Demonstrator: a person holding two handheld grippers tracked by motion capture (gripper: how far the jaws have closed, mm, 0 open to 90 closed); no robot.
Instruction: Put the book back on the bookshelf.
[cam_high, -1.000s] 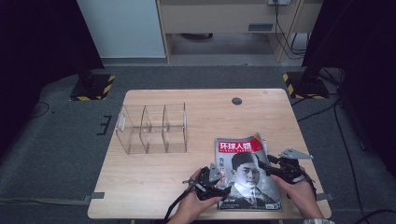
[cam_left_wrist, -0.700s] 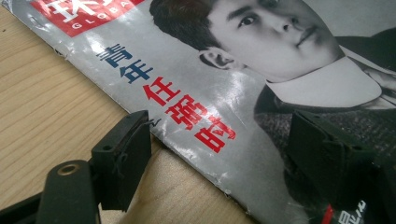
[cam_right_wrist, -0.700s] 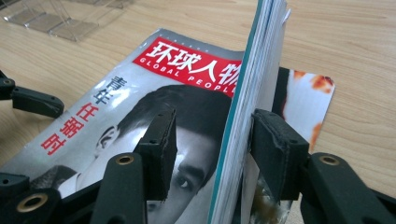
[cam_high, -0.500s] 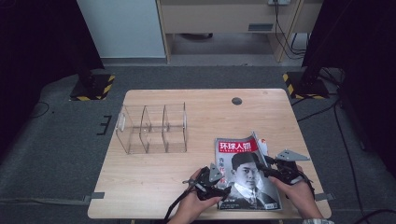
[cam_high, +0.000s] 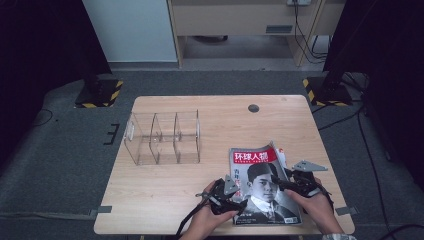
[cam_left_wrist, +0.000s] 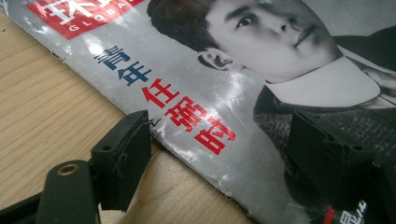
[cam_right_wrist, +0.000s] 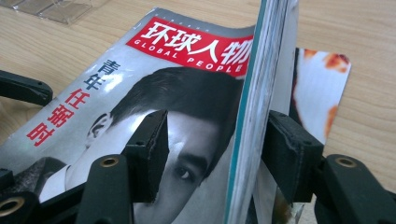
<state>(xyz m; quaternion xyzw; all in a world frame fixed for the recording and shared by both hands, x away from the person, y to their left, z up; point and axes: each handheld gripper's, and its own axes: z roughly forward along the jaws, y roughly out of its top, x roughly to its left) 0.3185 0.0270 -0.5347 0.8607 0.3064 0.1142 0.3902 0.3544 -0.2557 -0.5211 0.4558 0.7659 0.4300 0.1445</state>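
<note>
Right gripper view shows your right tongs (cam_right_wrist: 212, 140) just opening, slack around the magazine's (cam_right_wrist: 187, 107) lifted page edge, while your left tongs (cam_left_wrist: 224, 154) gape astride its spine on the table (cam_left_wrist: 42, 93).

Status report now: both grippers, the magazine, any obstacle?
Left gripper open, astride magazine spine edge. Right gripper open, jaws just opening, raised page edge between them. Clear rack apart, nothing in the way.
</note>
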